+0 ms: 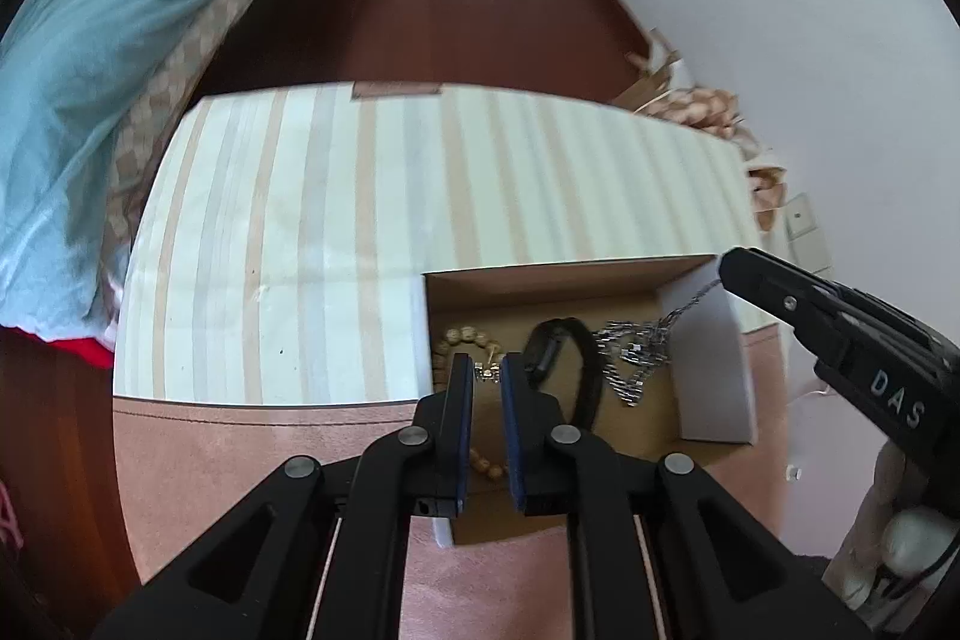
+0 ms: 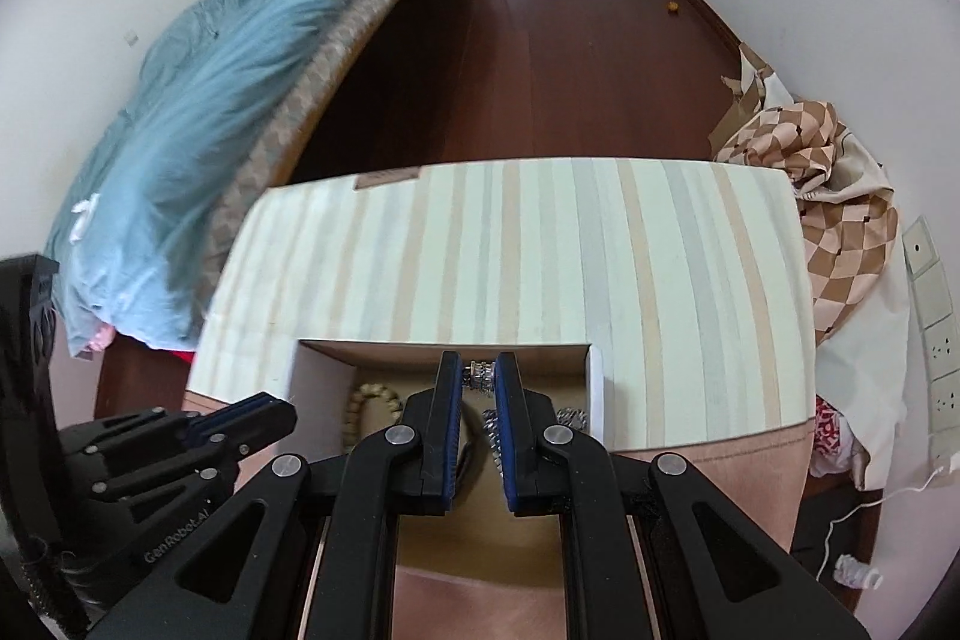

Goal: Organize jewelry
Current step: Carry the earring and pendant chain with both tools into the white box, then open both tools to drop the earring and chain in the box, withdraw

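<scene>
An open cardboard box [image 1: 540, 274] sits on the striped table. Inside lie a wooden bead bracelet [image 1: 462, 337], a black band [image 1: 576, 358] and a silver chain [image 1: 630, 358]. My left gripper [image 1: 485, 370] hangs over the bead bracelet with a small silver charm between its narrowly parted fingertips. My right gripper [image 2: 479, 370] is shut on the silver chain [image 2: 480, 373] and holds its upper end above the box [image 2: 444, 349]; in the left wrist view the chain runs taut up to the right gripper's tip [image 1: 729, 268]. The bead bracelet [image 2: 366, 403] shows left of it.
The box stands at the near edge of a striped table [image 1: 330, 220] with a pink cloth [image 1: 240, 460] in front. A bed with a blue quilt [image 1: 90, 70] is at the left. Checked fabric [image 2: 828, 196] and wall sockets [image 2: 930, 316] are at the right.
</scene>
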Demonstrator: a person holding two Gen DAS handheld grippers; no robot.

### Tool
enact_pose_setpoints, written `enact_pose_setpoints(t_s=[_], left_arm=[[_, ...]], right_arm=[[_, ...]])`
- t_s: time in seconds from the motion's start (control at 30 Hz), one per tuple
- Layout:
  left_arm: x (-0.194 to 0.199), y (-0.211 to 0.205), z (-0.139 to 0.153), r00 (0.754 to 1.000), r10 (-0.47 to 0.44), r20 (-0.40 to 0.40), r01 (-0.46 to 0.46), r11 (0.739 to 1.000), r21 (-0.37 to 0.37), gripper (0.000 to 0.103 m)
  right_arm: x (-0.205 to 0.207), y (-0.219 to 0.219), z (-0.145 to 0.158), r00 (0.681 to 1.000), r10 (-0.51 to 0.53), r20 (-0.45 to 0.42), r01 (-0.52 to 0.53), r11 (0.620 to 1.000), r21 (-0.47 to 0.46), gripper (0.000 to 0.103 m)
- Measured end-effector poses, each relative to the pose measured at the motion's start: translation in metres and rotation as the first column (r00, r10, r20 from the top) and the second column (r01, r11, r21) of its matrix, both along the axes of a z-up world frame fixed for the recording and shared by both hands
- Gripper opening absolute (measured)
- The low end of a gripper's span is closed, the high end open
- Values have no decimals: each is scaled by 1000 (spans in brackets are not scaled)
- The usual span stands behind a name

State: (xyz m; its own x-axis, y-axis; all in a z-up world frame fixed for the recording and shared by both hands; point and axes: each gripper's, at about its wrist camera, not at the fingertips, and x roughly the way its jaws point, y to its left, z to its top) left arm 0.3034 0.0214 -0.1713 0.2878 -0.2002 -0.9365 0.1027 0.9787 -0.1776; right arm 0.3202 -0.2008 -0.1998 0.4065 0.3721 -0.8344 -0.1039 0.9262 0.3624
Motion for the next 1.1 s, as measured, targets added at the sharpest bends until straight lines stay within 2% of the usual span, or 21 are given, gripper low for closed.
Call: enact_pose_setpoints(t_s=[0.1,0.2,0.23,0.27,0.33,0.37,0.57,0.6,0.63,0.67,0.73,0.77,0.9,1.1], left_arm=[[8,3,-4,999,26,-33,-26,1000,-6,11],[11,5,-1,999,38,-22,-38,999,14,12],[11,5,2,999,40,-13,-40,999,24,19],[11,5,4,999,42,-5,-42,999,34,27],[9,7,10,998,57,22,-58,996,64,67],[8,8,12,997,63,36,-65,995,74,72],[-4,15,22,992,83,98,-97,984,152,73],[-9,16,23,990,85,110,-102,981,166,81],[-12,17,23,989,87,117,-107,978,177,95],[-15,17,24,988,87,125,-110,977,182,99],[-24,17,25,984,89,153,-118,973,197,101],[-28,17,25,983,89,163,-122,970,208,101],[-43,17,21,981,88,172,-126,965,230,101],[-57,15,15,984,89,155,-124,965,233,102]], right_arm=[[10,4,-9,999,17,-33,-18,1000,-22,12],[16,7,-16,997,25,-76,-28,999,-34,13],[17,6,-16,997,27,-79,-30,999,-36,18],[16,6,-16,997,24,-78,-27,999,-38,32],[15,2,-14,997,12,-74,-15,999,-35,53],[13,1,-13,997,7,-72,-9,1000,-26,54],[0,-8,0,999,-25,-44,22,997,-75,55],[-3,-8,2,999,-28,-40,24,995,-96,56],[-6,-9,3,999,-31,-37,27,993,-119,63],[-10,-9,4,999,-35,-33,30,989,-147,74],[-19,-7,4,999,-36,-24,31,981,-191,89],[-23,-6,3,999,-34,-21,28,976,-215,92],[-44,0,-5,999,-25,-35,14,960,-279,99],[-68,5,-16,998,-24,-56,6,957,-291,100]])
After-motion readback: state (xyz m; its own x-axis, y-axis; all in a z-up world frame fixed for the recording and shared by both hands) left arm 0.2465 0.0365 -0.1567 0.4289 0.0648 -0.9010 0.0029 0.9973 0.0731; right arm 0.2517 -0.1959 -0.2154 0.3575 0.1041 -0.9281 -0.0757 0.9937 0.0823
